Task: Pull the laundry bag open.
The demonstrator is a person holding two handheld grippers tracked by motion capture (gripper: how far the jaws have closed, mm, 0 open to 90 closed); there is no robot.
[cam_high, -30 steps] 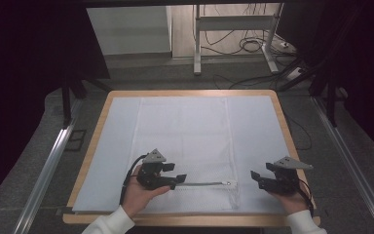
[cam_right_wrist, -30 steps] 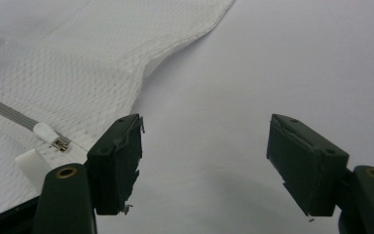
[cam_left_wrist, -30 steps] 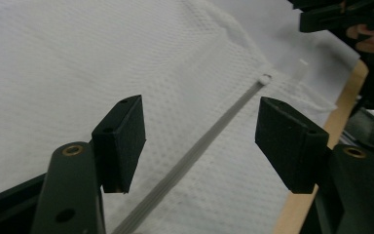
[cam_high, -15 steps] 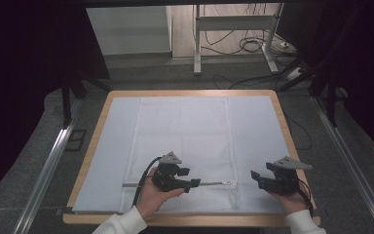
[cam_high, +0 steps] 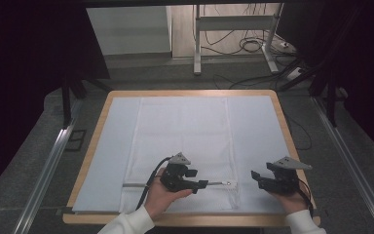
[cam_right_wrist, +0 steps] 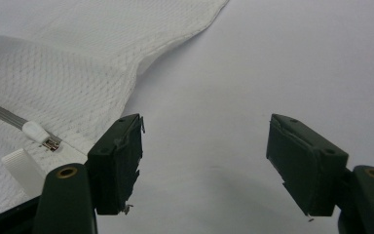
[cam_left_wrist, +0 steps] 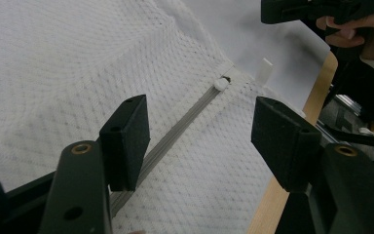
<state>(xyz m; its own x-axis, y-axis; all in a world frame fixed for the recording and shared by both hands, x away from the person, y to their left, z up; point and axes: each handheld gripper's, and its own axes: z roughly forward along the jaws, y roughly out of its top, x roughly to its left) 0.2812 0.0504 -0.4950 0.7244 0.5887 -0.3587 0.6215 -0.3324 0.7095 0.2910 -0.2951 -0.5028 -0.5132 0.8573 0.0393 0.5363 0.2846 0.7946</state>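
Note:
A white mesh bag [cam_high: 182, 131] lies flat on the pale mat [cam_high: 258, 126], with a grey zipper [cam_high: 136, 185] running along its near edge. The zipper's slider [cam_high: 229, 184] sits at the right end. My left gripper [cam_high: 203, 184] hovers over the zipper, open, with the grey zipper tape [cam_left_wrist: 175, 134] passing under its jaws. Ahead of the left gripper [cam_left_wrist: 202, 131] are the slider [cam_left_wrist: 220, 84] and a white pull tab [cam_left_wrist: 265, 70]. My right gripper [cam_high: 255, 177] stands open just right of the bag over bare mat. The right gripper [cam_right_wrist: 204, 156] holds nothing, with the slider [cam_right_wrist: 35, 131] and pull tab [cam_right_wrist: 22, 168] to its left.
The mat lies on a wood-rimmed table [cam_high: 190, 92]. Metal rails [cam_high: 48, 165] run along both sides on the floor. Cables [cam_high: 253, 46] and a desk frame stand beyond the far edge. The bag's right edge [cam_right_wrist: 141, 63] curls up slightly.
My left gripper has slid to the right along the zipper, closer to the slider. The right gripper has stayed where it was.

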